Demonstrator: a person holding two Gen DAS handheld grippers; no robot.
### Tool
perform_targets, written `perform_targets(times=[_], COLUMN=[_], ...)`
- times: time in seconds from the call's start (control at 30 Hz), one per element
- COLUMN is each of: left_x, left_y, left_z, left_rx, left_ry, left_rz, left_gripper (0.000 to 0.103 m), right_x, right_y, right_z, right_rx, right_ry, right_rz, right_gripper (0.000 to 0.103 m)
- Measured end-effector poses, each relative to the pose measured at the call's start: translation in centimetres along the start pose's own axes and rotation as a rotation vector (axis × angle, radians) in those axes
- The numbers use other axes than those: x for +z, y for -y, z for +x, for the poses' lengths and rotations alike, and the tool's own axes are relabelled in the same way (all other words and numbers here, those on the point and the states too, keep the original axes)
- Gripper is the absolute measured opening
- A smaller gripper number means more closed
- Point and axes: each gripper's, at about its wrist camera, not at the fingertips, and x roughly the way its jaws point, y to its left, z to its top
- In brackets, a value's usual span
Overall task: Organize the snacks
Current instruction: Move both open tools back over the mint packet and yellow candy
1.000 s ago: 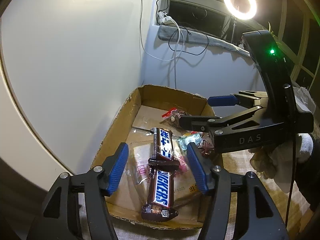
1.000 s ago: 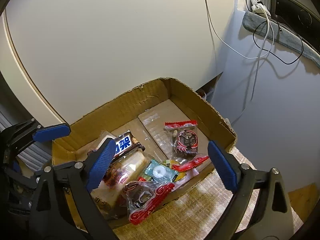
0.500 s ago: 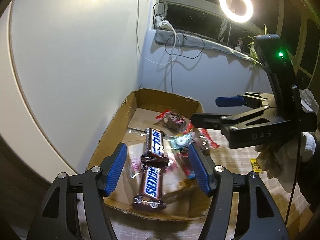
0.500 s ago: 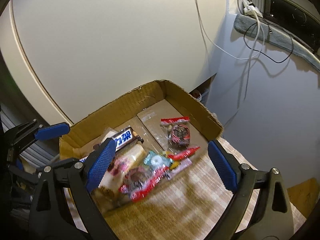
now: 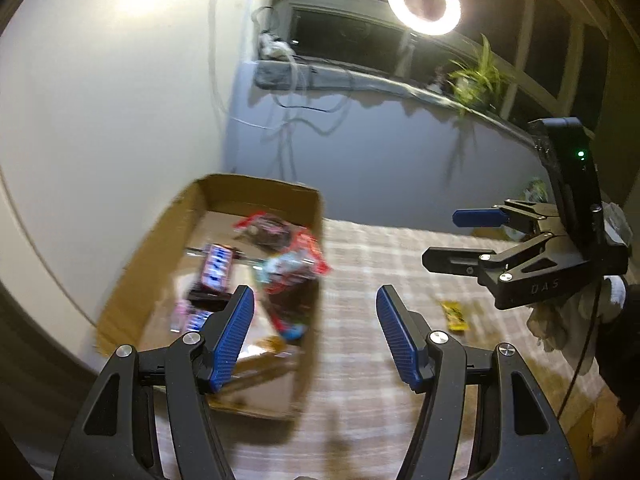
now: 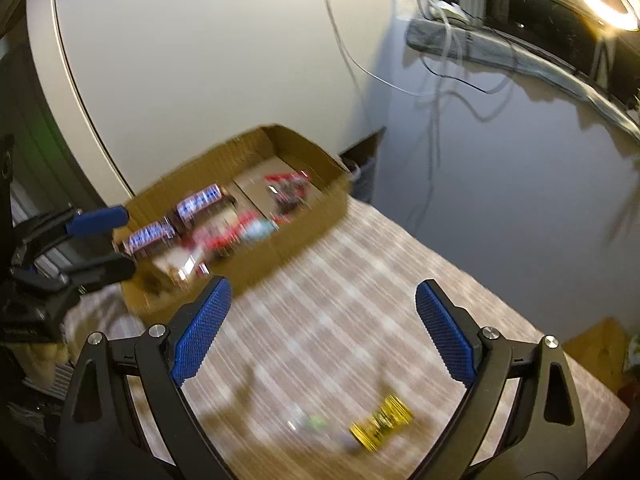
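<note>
Cardboard box (image 6: 280, 240) against the wall holds blurred snack bars (image 6: 196, 206) and red packets (image 5: 296, 264), while a yellow wrapped snack (image 6: 380, 428) lies apart on the checked cloth (image 6: 340, 300) between the spread, empty right gripper (image 6: 322, 334); left gripper (image 5: 314, 334) likewise spread and empty

Black tongs (image 5: 314, 334) with ribbed blue pads, silver screws; white glove (image 5: 560, 320)

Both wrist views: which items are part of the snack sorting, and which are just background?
Job:
- cardboard box
- chocolate bars
- red-wrapped snacks
- yellow snack packet loose on the checked cloth
- left gripper, right gripper, both open, empty

Background:
- ring light
- cables
- potted plant
</note>
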Motion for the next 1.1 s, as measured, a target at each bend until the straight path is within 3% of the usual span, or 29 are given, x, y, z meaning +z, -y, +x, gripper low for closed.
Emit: perform_targets(times=[0.23, 0.4, 0.7, 1.1], left_x=[-1.2, -2.1, -3.6, -4.4], left_y=[4.4, 7.4, 10.4, 12.3], left_z=[2.1, 4.0, 6.4, 9.2], left_rx=[-0.086, -0.133, -0.174, -0.181], left_ry=[-0.073, -0.130, -0.212, -0.283], left_rz=[0.075, 0.127, 0.208, 0.302], left_gripper=[0.062, 0.050, 0.038, 0.034], right_x=[-4.9, -7.6, -9.6, -10.5], right_y=[3.5, 5.0, 4.3, 4.4], right_z=[-1.3, -1.1, 0.5, 2.4], right_rx=[-0.013, 0.004, 0.075, 0.078], right_ry=[-0.048, -0.087, -0.138, -0.166], right_rz=[0.026, 0.039, -0.079, -0.211], right_gripper=[0.095, 0.095, 0.074, 0.061])
